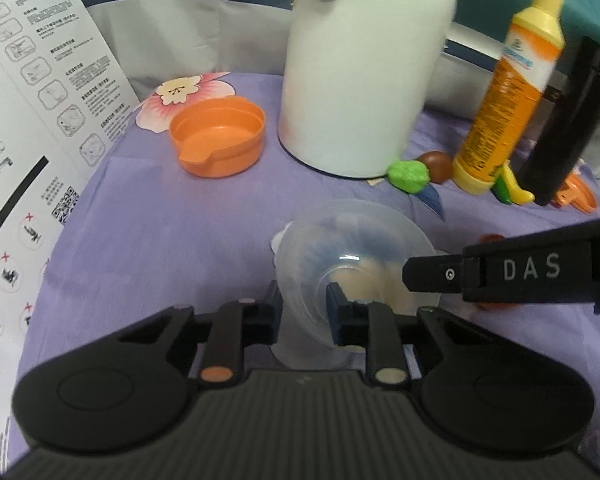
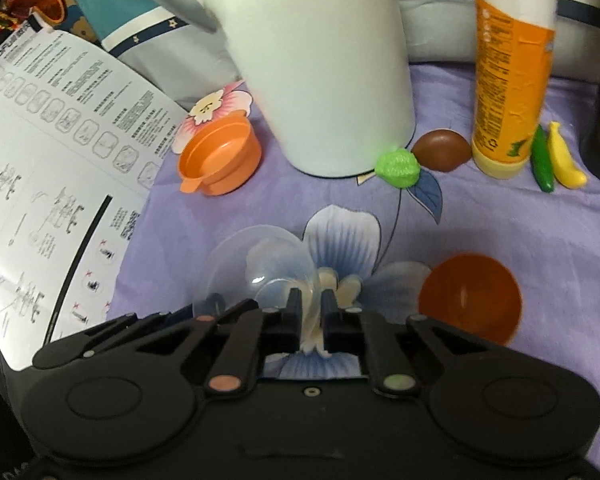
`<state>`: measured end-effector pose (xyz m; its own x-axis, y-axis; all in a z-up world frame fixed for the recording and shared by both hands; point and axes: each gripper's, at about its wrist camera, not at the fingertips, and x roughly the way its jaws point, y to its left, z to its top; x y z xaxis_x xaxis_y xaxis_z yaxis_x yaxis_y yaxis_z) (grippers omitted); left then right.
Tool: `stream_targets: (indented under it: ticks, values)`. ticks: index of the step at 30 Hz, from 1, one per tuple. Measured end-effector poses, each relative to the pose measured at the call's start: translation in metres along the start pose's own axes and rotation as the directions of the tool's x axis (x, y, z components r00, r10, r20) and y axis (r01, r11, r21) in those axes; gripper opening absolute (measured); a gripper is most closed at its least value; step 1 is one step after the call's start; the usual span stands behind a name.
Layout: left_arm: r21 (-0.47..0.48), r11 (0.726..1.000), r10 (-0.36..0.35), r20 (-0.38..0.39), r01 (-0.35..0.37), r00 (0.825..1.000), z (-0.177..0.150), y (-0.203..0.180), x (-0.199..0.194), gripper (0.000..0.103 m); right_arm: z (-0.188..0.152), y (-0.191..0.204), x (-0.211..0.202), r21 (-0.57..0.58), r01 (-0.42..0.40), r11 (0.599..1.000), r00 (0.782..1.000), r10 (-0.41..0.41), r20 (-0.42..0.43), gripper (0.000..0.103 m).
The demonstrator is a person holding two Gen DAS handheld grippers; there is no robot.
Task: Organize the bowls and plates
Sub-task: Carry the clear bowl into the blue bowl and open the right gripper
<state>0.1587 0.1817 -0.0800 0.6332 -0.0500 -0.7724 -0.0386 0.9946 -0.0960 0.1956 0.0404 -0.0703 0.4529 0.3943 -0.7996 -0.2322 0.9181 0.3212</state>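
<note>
A clear plastic bowl (image 1: 356, 256) is held tilted above the purple cloth. My left gripper (image 1: 304, 304) is shut on its near rim. My right gripper (image 2: 311, 304) is shut on the bowl's right rim (image 2: 260, 268); its body reaches in from the right in the left wrist view (image 1: 432, 274). An orange bowl (image 2: 470, 298) sits on the cloth to the right. An orange dish with a pour lip (image 1: 218, 140) lies at the back left, also in the right wrist view (image 2: 220, 156).
A tall white jug (image 1: 364, 68) stands behind the bowl. An orange bottle (image 1: 508, 92), a black cylinder (image 1: 564, 124), toy fruit (image 1: 408, 174) and a toy banana (image 2: 564, 160) line the back right. A printed instruction sheet (image 1: 32, 120) stands at the left.
</note>
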Motion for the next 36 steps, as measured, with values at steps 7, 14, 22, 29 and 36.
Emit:
stream_targets:
  ticks: [7, 14, 22, 29, 36]
  values:
    - [0.009, 0.999, -0.045, -0.01, 0.045, 0.999, -0.017, -0.018, -0.038, 0.022, -0.028, -0.012, -0.042, 0.031, -0.016, 0.999, 1.0, 0.016, 0.003, 0.01]
    - [0.043, 0.995, -0.091, -0.005, 0.091, 0.996, -0.039, -0.05, -0.08, 0.023, -0.061, -0.031, -0.09, 0.061, -0.017, 0.998, 1.0, 0.016, 0.018, 0.01]
    - [0.098, 0.986, -0.13, -0.025, 0.132, 0.991, -0.066, -0.09, -0.112, 0.023, -0.102, -0.06, -0.14, 0.102, -0.011, 0.995, 0.999, 0.006, 0.046, 0.01]
    - [0.159, 0.971, -0.169, -0.062, 0.177, 0.984, -0.086, -0.128, -0.131, 0.027, -0.131, -0.089, -0.175, 0.115, -0.004, 0.993, 0.998, -0.003, 0.057, 0.011]
    - [0.208, 0.95, -0.214, -0.117, 0.234, 0.97, -0.105, -0.168, -0.141, 0.027, -0.162, -0.127, -0.209, 0.164, 0.001, 0.986, 0.997, -0.013, 0.074, 0.011]
